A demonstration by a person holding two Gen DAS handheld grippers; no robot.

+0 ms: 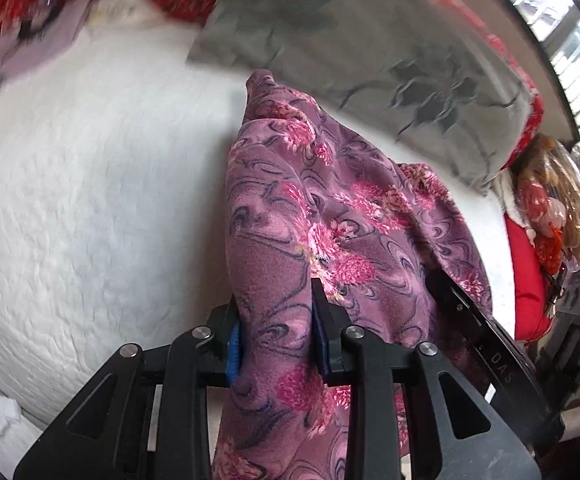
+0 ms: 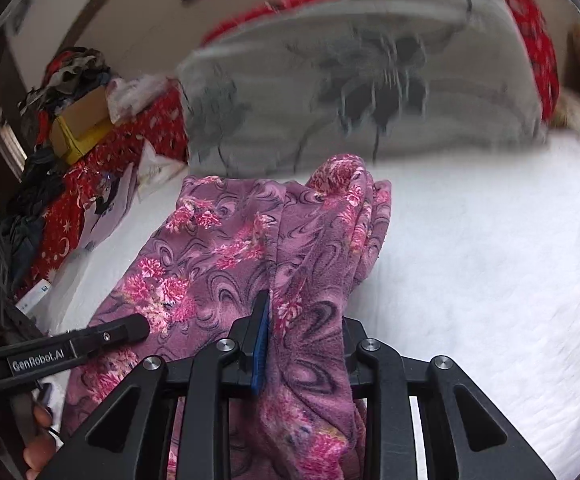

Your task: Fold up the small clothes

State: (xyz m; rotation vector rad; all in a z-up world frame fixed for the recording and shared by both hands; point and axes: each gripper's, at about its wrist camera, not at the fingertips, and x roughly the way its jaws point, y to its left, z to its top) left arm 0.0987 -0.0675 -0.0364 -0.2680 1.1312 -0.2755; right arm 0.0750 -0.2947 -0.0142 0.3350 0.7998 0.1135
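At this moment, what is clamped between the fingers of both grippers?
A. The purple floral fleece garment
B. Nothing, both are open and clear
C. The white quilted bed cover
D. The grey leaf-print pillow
A: the purple floral fleece garment is bunched between the blue pads of the left gripper, and likewise between the fingers of the right gripper.

"GenRobot.AI" on the left gripper (image 2: 137,326)
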